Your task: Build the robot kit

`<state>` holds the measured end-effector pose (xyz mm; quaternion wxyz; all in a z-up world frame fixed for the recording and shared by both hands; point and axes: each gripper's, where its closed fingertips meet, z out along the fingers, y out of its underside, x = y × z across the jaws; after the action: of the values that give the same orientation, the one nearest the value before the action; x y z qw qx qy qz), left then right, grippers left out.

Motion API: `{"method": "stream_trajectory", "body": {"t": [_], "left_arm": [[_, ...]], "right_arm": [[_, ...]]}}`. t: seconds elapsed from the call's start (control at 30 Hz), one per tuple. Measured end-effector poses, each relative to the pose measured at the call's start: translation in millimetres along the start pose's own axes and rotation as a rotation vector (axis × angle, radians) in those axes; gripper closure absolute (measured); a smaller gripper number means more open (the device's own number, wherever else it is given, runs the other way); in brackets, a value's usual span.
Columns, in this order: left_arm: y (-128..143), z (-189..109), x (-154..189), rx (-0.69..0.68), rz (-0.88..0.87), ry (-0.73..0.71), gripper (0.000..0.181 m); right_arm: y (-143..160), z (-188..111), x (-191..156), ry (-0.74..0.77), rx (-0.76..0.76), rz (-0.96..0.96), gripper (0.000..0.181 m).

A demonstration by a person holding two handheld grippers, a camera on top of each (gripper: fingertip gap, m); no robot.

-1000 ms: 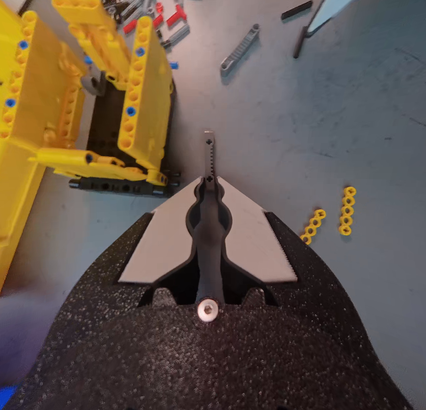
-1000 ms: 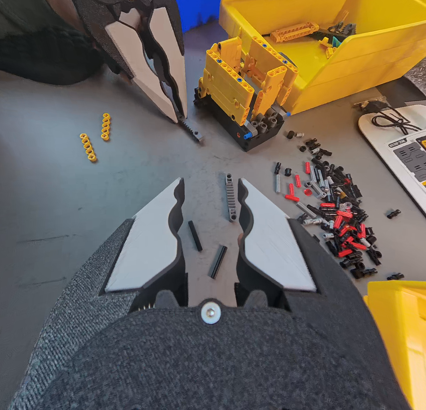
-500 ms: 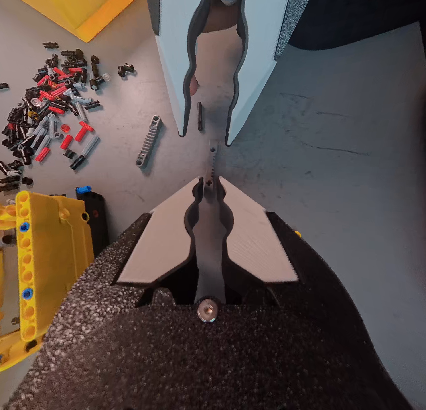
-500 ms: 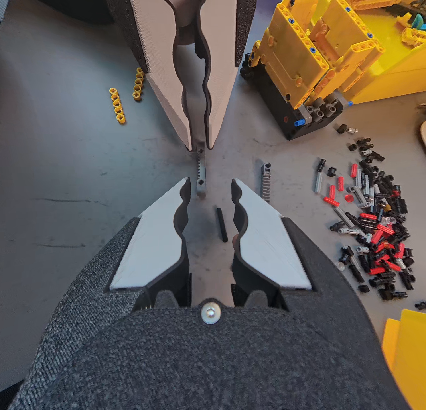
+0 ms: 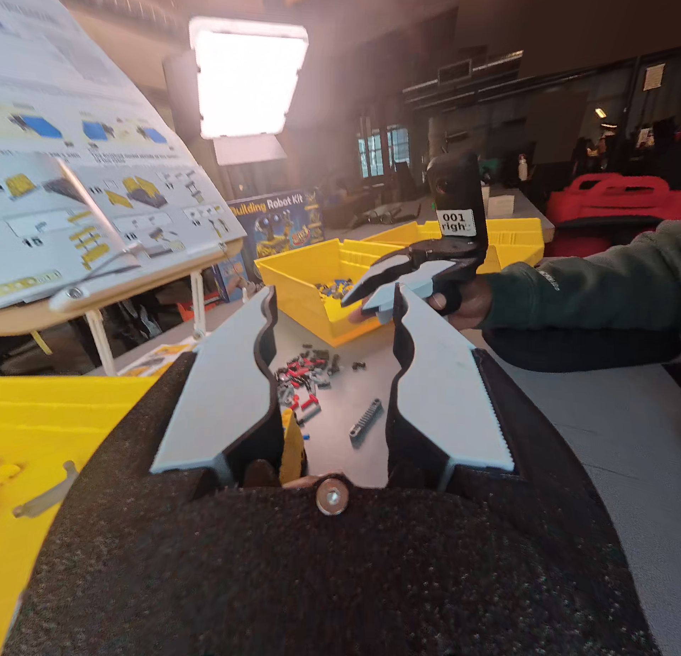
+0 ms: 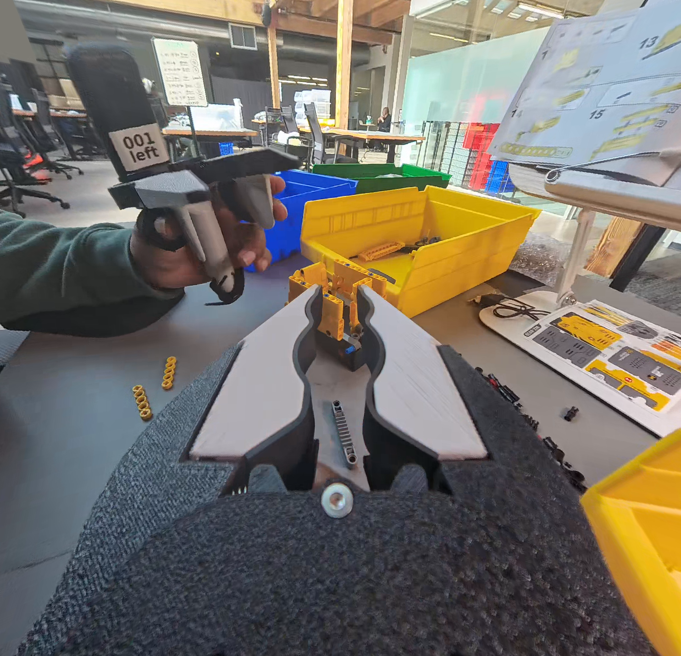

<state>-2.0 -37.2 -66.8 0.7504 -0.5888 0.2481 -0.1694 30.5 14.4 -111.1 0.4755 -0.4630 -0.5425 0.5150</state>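
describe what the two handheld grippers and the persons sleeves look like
Both are black, rough-textured bodies with two pale grey wavy-edged fingers lined in black and a silver screw at the base. The left gripper and right gripper each carry an upright black camera post with a white label. The sleeves are dark green.

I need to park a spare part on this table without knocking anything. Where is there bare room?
Bare grey table lies left of the two yellow beams, below the sleeve. Another bare stretch shows right of the grey rack piece. It is crowded around the pile of small pins, the yellow model and the yellow bin.
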Motion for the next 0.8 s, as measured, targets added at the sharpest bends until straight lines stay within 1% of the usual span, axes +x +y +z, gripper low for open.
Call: {"method": "stream_trajectory", "body": {"t": [0.07,0.17,0.23,0.3,0.33,0.4,0.5,0.57,0.63,0.8], "left_arm": [[-16,0,-3,0.084,0.076,-0.022,0.133],[-25,-2,-12,0.119,0.164,-0.058,0.17],[-29,-3,-23,0.121,0.242,-0.123,0.181],[-24,-1,-38,0.047,0.297,-0.204,0.181],[-23,0,-41,0.026,0.285,-0.212,0.181],[-22,2,-48,0.014,0.183,-0.216,0.181],[-20,4,-47,-0.005,0.088,-0.176,0.181],[-23,3,-42,0.023,0.029,-0.131,0.181],[-23,2,-40,0.047,0.008,-0.104,0.181],[4,-6,-42,-0.028,0.052,-0.147,0.181]], "right_arm": [[2,2,3,0.021,-0.02,0.009,0.16],[0,5,6,0.048,-0.019,-0.005,0.162],[-1,7,10,0.091,-0.018,-0.057,0.167],[4,10,12,0.13,-0.048,-0.136,0.171],[9,12,10,0.128,-0.068,-0.158,0.172],[17,16,5,0.103,-0.104,-0.176,0.171],[34,18,-3,0.037,-0.199,-0.147,0.156],[41,16,-6,0.012,-0.239,-0.164,0.152],[46,14,-10,-0.011,-0.273,-0.184,0.15],[56,6,-15,-0.035,-0.346,-0.247,0.156]]}}
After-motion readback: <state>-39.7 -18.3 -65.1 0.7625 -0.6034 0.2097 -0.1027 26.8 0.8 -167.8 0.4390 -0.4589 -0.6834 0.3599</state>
